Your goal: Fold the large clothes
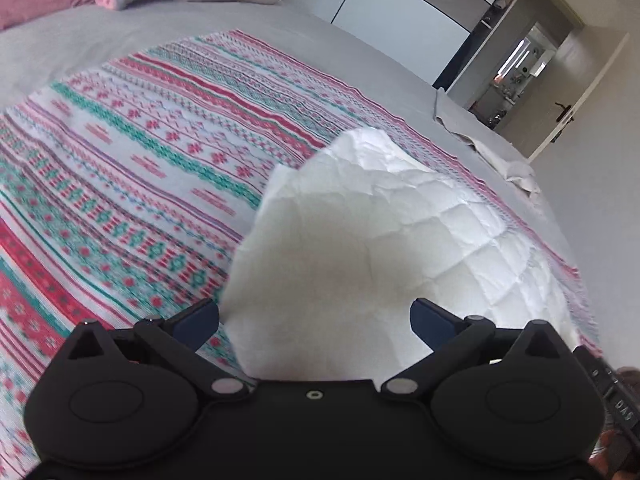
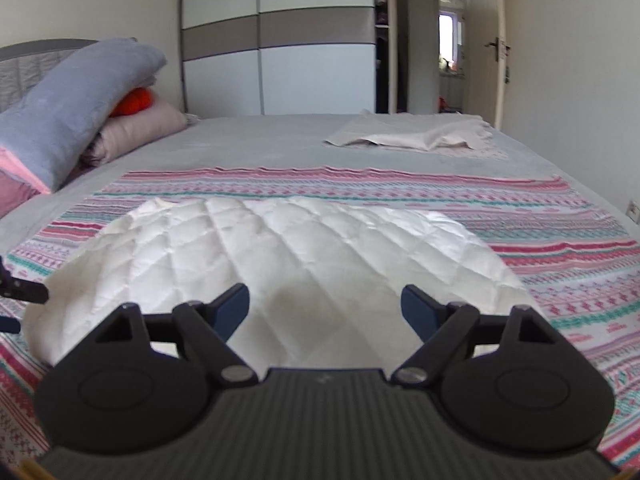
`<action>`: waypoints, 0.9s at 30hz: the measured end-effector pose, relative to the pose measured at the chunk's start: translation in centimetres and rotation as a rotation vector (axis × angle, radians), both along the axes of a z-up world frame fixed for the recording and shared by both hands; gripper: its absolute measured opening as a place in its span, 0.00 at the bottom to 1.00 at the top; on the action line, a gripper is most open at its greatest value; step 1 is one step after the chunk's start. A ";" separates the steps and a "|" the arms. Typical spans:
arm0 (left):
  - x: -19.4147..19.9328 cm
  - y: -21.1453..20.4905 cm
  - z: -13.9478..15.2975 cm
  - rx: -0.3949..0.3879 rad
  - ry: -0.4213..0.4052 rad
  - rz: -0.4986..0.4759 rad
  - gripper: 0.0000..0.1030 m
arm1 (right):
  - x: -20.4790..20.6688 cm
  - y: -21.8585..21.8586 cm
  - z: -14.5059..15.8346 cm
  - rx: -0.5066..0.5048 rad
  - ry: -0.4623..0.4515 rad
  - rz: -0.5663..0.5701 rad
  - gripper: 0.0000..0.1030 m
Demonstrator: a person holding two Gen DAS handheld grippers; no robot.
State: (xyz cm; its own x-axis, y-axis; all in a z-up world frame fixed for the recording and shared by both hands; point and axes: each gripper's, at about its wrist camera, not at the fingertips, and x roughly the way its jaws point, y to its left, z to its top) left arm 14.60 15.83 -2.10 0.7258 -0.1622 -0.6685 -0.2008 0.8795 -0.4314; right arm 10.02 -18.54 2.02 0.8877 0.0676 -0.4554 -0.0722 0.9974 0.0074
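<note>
A large quilt lies spread on the bed, its pink, teal and white patterned face (image 1: 132, 148) up; it also shows in the right wrist view (image 2: 560, 224). Its near edge is folded up and over, showing the white quilted underside (image 1: 360, 216) (image 2: 288, 248). My left gripper (image 1: 314, 316) has its jaws wide apart, with the white fold between the fingers and rising in front of them. My right gripper (image 2: 324, 304) also has its jaws wide apart, with the white fold lying between them. The left gripper's tip (image 2: 24, 292) shows at the left edge of the right wrist view.
The bed has a grey sheet (image 2: 256, 140). Folded blankets and pillows (image 2: 72, 108) are stacked at the headboard on the left. A beige cloth (image 2: 416, 136) lies on the far part of the bed. A wardrobe (image 2: 280, 40) and an open door (image 2: 500, 48) stand beyond.
</note>
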 end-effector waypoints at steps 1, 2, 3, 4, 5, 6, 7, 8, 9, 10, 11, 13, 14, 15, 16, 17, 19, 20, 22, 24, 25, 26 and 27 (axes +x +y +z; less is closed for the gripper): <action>0.2 0.4 -0.2 -0.012 0.004 -0.007 1.00 | 0.1 0.6 -0.1 -0.001 -0.011 0.019 0.66; 0.6 1.1 -0.6 -0.039 0.014 -0.019 1.00 | 0.3 1.1 -0.2 0.002 -0.018 0.042 0.62; 0.9 1.6 -1.0 -0.069 0.019 -0.021 1.00 | 0.6 1.5 -0.3 0.010 -0.025 0.065 0.54; 1.2 2.1 -1.3 -0.105 0.017 -0.027 1.00 | 0.8 2.0 -0.4 0.019 -0.031 0.092 0.50; 1.6 2.6 -1.5 -0.143 0.011 -0.041 1.00 | 1.1 2.3 -0.5 0.025 -0.036 0.112 0.49; 2.1 3.1 -1.7 -0.182 0.006 -0.062 1.00 | 1.3 2.7 -0.7 0.026 -0.044 0.134 0.44; 2.8 3.5 -2.0 -0.228 0.004 -0.097 1.00 | 1.6 3.1 -0.9 0.024 -0.050 0.152 0.41; 3.6 3.9 -2.3 -0.268 0.005 -0.128 0.99 | 1.8 3.3 -1.1 0.022 -0.048 0.163 0.39; 4.4 4.5 -2.9 -0.314 0.007 -0.147 0.99 | 2.1 3.7 -1.4 0.018 -0.045 0.170 0.37; 5.1 5.0 -3.6 -0.366 0.019 -0.160 0.99 | 2.3 3.9 -1.6 0.012 -0.046 0.172 0.36; 5.8 5.5 -4.5 -0.431 0.041 -0.159 0.98 | 2.5 4.2 -1.8 0.006 -0.050 0.172 0.36; 6.3 6.2 -5.7 -0.520 0.034 -0.146 0.98 | 2.7 4.4 -1.8 -0.001 -0.062 0.169 0.36; 6.5 6.4 -5.9 -0.549 0.024 -0.152 0.97 | 2.8 4.5 -1.6 0.002 -0.070 0.168 0.36; 6.6 6.4 -5.8 -0.560 0.016 -0.160 0.97 | 2.9 4.6 -1.5 0.009 -0.079 0.169 0.36; 6.6 6.2 -5.9 -0.565 0.005 -0.172 0.97 | 3.1 4.6 -1.6 0.014 -0.081 0.167 0.34; 6.6 6.0 -6.0 -0.567 -0.014 -0.189 0.93 | 3.5 4.7 -1.8 0.018 -0.074 0.164 0.31; 6.4 5.1 -6.2 -0.545 -0.037 -0.206 0.79 | 4.4 4.9 -2.7 0.022 -0.038 0.156 0.30; 6.2 4.5 -6.3 -0.528 -0.052 -0.216 0.70 | 4.8 4.9 -3.2 0.022 -0.020 0.150 0.30; 5.9 4.1 -6.8 -0.549 -0.065 -0.218 0.58 | 5.5 5.0 -4.5 0.028 0.018 0.138 0.30; 5.5 4.2 -7.2 -0.607 -0.078 -0.192 0.44 | 5.9 4.8 -5.4 0.038 0.039 0.139 0.30; 5.2 4.2 -7.1 -0.624 -0.091 -0.180 0.41 | 6.0 4.6 -5.7 0.045 0.049 0.141 0.30; 4.8 4.1 -6.6 -0.627 -0.117 -0.180 0.36 | 6.1 4.5 -5.8 0.053 0.060 0.142 0.30; 4.4 3.9 -5.9 -0.619 -0.149 -0.184 0.32 | 6.2 4.3 -6.0 0.066 0.073 0.141 0.30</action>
State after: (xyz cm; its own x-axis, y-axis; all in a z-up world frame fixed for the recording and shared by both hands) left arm 19.03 19.78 -7.99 0.7269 -0.6143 -0.3071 0.0297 0.4749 -0.8796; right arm 16.25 -14.20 -3.93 0.8322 0.2208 -0.5087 -0.2082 0.9746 0.0824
